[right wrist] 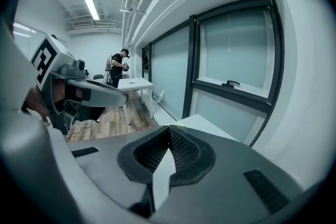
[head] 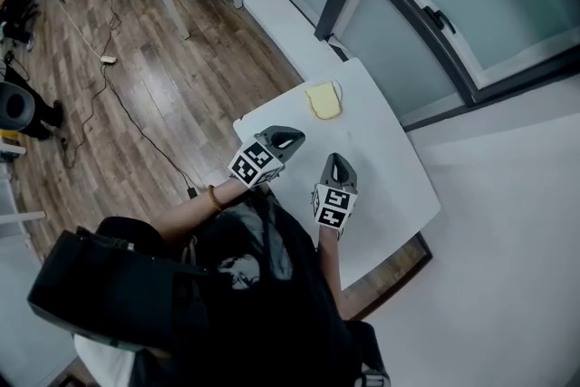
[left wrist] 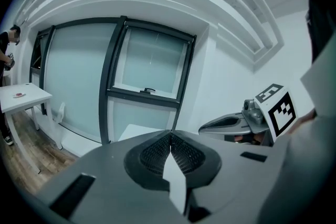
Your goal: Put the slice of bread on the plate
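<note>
Evidently empty and fully closed: left tool (head: 292, 139), right tool (head: 337, 160), well short of the bread slice (head: 323, 101).

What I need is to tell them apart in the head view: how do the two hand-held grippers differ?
The left hand-held gripper hangs by the table's left edge; the right hand-held gripper is over its middle. The left one slants to the picture's right; the right one points straight up it. The left one is nearer the slice of bread. Both are shut, with nothing between the jaws.
</note>
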Available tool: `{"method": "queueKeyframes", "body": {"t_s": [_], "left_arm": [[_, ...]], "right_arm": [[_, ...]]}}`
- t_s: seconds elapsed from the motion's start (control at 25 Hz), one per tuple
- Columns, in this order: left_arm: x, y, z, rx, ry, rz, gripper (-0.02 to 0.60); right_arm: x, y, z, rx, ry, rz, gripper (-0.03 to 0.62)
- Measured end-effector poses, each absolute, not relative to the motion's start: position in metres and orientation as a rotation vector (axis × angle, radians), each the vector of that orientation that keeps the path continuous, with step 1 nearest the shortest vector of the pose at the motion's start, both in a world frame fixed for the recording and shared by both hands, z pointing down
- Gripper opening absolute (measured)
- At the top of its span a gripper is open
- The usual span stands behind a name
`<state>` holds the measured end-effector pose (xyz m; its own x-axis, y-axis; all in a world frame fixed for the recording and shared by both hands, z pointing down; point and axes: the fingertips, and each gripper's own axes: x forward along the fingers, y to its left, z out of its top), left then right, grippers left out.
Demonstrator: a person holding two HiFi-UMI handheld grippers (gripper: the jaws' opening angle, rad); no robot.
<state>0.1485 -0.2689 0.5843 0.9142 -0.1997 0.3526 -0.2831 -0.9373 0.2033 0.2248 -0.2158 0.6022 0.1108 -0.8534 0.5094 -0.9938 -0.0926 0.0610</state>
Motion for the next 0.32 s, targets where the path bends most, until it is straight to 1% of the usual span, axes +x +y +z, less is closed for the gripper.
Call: {"method": "queueKeyframes", "body": {"t_s": [0.32], "left_arm": [[0.1379,-0.2664,0.5934,2.808,-0.399,0.537,0.005]], "right_arm": [[0.2162,-0.2153,0.6037,1.985,-1.811,0.483,0.009]]}}
